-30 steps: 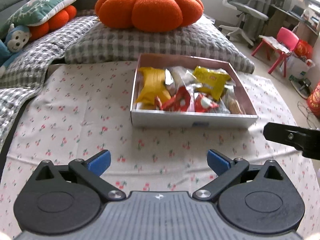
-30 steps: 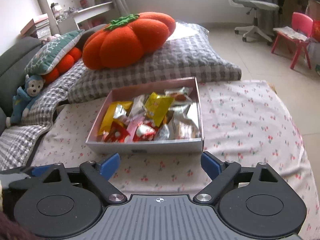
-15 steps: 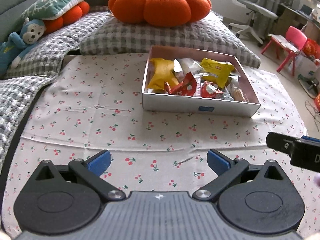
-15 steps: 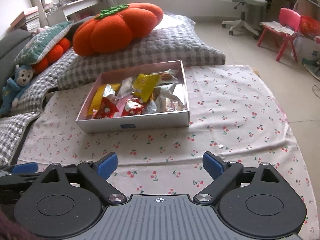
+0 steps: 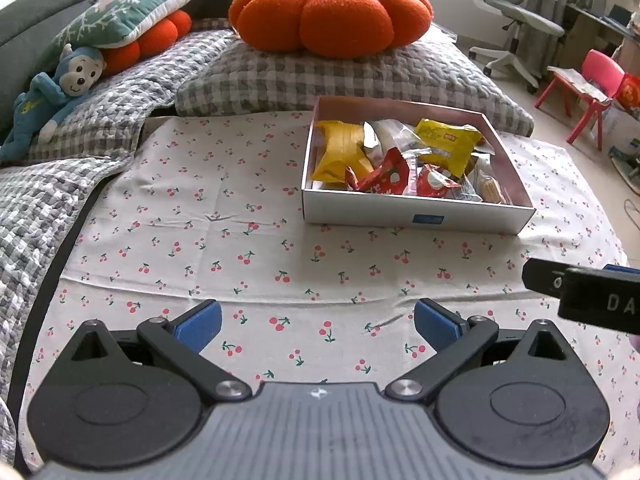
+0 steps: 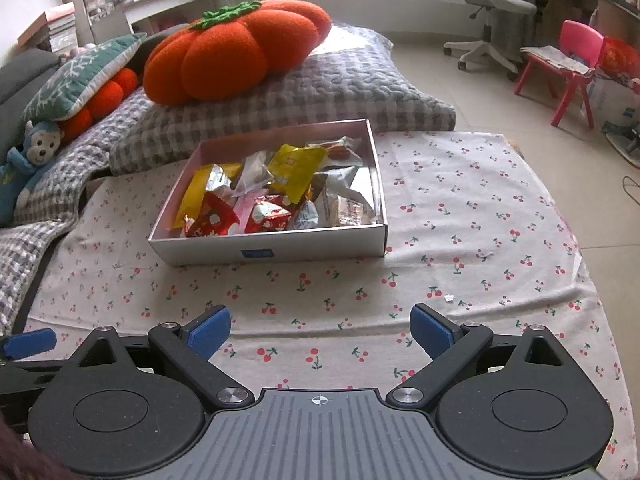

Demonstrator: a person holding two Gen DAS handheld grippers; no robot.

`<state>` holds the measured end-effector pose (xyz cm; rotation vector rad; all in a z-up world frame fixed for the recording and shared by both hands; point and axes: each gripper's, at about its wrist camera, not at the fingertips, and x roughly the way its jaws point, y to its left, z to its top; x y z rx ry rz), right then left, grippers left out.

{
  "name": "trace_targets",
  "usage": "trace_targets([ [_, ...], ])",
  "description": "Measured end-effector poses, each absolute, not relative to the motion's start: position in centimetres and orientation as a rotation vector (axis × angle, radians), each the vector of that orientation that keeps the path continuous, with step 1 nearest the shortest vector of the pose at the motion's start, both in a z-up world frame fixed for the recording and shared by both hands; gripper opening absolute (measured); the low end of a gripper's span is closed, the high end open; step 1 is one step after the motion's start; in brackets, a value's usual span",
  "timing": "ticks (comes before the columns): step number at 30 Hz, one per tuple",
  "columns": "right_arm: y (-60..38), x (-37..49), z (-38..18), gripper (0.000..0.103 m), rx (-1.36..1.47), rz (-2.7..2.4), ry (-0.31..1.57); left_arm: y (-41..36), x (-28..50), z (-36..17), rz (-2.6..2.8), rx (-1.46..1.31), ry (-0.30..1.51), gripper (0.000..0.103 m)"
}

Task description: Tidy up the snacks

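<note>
An open white box [image 5: 400,210] on the cherry-print cloth holds several wrapped snacks, among them a yellow packet [image 5: 342,148] and red packets [image 5: 386,178]. My left gripper [image 5: 318,326] is open over bare cloth, well short of the box, with nothing between its blue pads. From the right wrist view the same box [image 6: 320,244] lies ahead and slightly left. My right gripper [image 6: 320,330] has its jaws opening, with only cloth between them. Its black finger [image 5: 580,292] shows at the right edge of the left view.
A grey checked pillow [image 5: 360,76] with an orange pumpkin cushion [image 5: 332,12] lies behind the box. A blue monkey toy [image 5: 60,84] and more cushions are at the left. The cloth's right edge [image 6: 580,240] drops to tiled floor with a pink chair [image 6: 576,60].
Both views have tilted a little, so the box sits higher in the pictures with more cloth in front. The right jaws stand slightly wider. Nothing was picked up.
</note>
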<state>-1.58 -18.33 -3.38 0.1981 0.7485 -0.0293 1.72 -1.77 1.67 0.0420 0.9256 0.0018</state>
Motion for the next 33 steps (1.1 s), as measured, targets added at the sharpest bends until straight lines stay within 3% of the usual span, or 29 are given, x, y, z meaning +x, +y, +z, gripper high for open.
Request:
trace_targets([
  [33, -17.69, -1.67, -3.58, 0.098, 0.165, -0.038, 0.754, -1.77, 1.45, 1.84, 0.022, 0.044, 0.917, 0.103],
])
